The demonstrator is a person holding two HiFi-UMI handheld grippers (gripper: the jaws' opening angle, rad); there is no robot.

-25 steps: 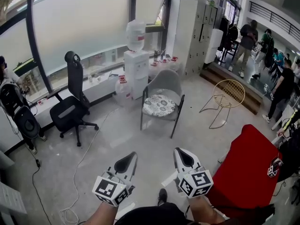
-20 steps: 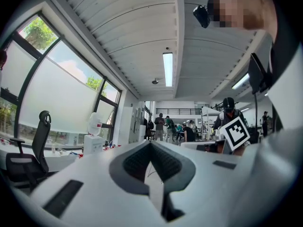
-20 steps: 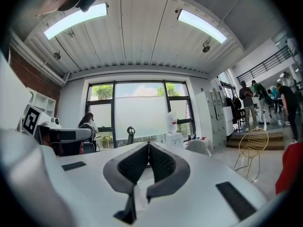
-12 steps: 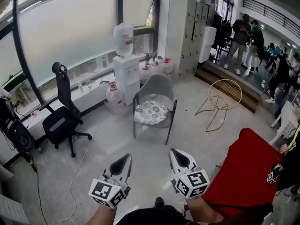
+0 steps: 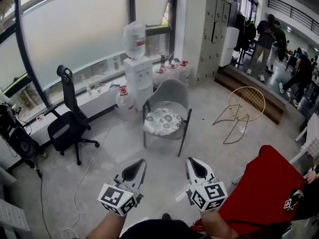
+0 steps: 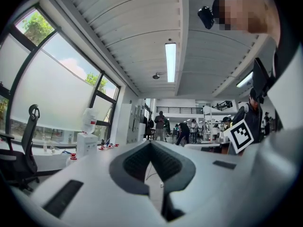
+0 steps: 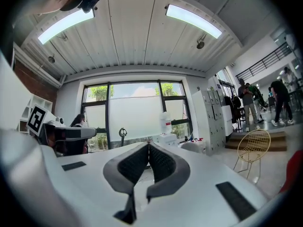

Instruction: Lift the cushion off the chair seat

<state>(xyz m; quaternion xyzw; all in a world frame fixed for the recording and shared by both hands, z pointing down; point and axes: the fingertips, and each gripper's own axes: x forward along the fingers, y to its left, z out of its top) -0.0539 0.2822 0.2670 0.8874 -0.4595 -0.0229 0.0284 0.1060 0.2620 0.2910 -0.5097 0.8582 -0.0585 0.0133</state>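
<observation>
Cushion (image 5: 163, 122): lies flat on grey chair (image 5: 172, 89) seat, just right of water dispenser (image 5: 138, 68), well apart from both tools. Left tool (image 5: 139, 164): pressed closed, grips nothing. Right tool (image 5: 191, 162): likewise closed, empty.

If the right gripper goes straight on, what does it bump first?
Nothing near; the way looks free. Farther off the right gripper lines up roughly with the water dispenser, left of the grey chair.
</observation>
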